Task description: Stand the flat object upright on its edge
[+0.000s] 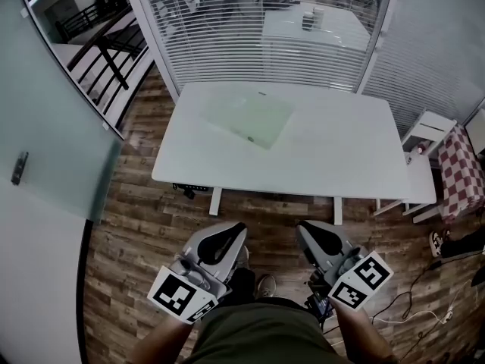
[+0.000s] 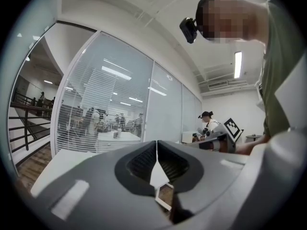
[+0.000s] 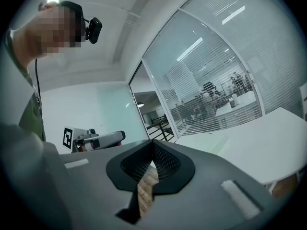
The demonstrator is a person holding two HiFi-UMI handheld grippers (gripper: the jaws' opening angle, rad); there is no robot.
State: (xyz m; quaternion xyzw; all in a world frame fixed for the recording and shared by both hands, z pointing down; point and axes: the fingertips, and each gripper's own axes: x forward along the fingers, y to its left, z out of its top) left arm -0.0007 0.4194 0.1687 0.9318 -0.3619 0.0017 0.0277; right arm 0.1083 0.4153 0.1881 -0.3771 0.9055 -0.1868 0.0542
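Note:
A pale green flat sheet (image 1: pixel 252 116) lies flat on the white table (image 1: pixel 341 158), toward its back left; in the right gripper view the same sheet (image 3: pixel 216 143) is a faint pale strip on the tabletop. Both grippers are held low near the person's body, well short of the table's front edge. My left gripper (image 1: pixel 227 237) is shut with nothing between its jaws, and my right gripper (image 1: pixel 317 236) is shut and empty too. In the left gripper view the left gripper (image 2: pixel 157 147) points at the table, its dark jaws pressed together. The right gripper (image 3: pixel 152 150) likewise points over the table.
Wood floor lies between me and the table. A glass wall with blinds (image 1: pixel 250 29) stands behind it, a frosted glass panel (image 1: pixel 53 142) at left. A white side stand (image 1: pixel 428 139) and a red checked seat (image 1: pixel 462 177) are at right, with cables (image 1: pixel 424 305) on the floor.

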